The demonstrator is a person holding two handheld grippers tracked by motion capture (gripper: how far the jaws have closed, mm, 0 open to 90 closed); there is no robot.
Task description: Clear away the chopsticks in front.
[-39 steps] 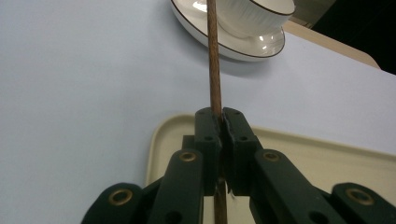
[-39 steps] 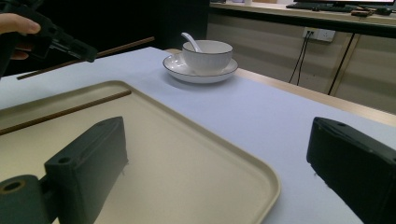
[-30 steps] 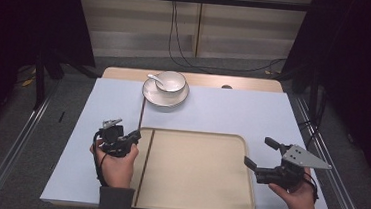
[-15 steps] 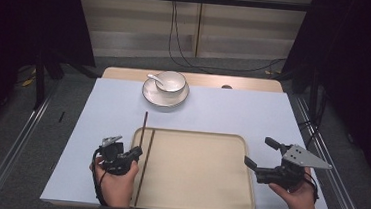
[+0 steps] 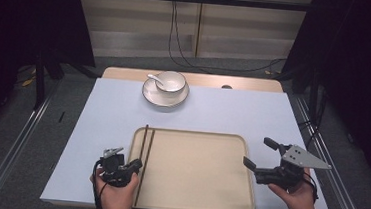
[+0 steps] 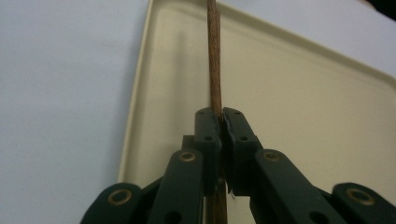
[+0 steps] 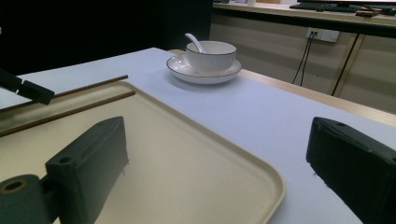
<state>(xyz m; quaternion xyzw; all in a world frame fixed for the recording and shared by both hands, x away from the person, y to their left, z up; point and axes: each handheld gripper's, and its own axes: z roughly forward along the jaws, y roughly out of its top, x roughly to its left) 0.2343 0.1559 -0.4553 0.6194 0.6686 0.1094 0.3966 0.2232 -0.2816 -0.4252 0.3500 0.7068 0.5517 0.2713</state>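
A pair of brown chopsticks [image 5: 147, 141] runs along the left side of the beige tray [image 5: 198, 170], far ends slightly spread. My left gripper [image 5: 136, 167] is shut on them near their near end, at the tray's left rim. In the left gripper view the black jaws [image 6: 222, 116] pinch the chopsticks [image 6: 214, 56] above the tray [image 6: 303, 116]. My right gripper [image 5: 258, 152] is open at the tray's right rim, nothing between its jaws. The right gripper view shows its own open gripper [image 7: 219, 140] over the tray [image 7: 187, 154], with the chopsticks [image 7: 70, 112] at the far side.
A white bowl [image 5: 170, 81] with a white spoon [image 5: 154, 78] stands on a saucer [image 5: 165, 97] at the table's far edge, behind the tray. The pale blue table cover [image 5: 273, 116] lies around the tray. Cables hang by the back wall.
My left gripper has drawn back toward the table's near edge and sunk lower, bringing the chopsticks with it; their far ends now lie apart. The right gripper has stayed still.
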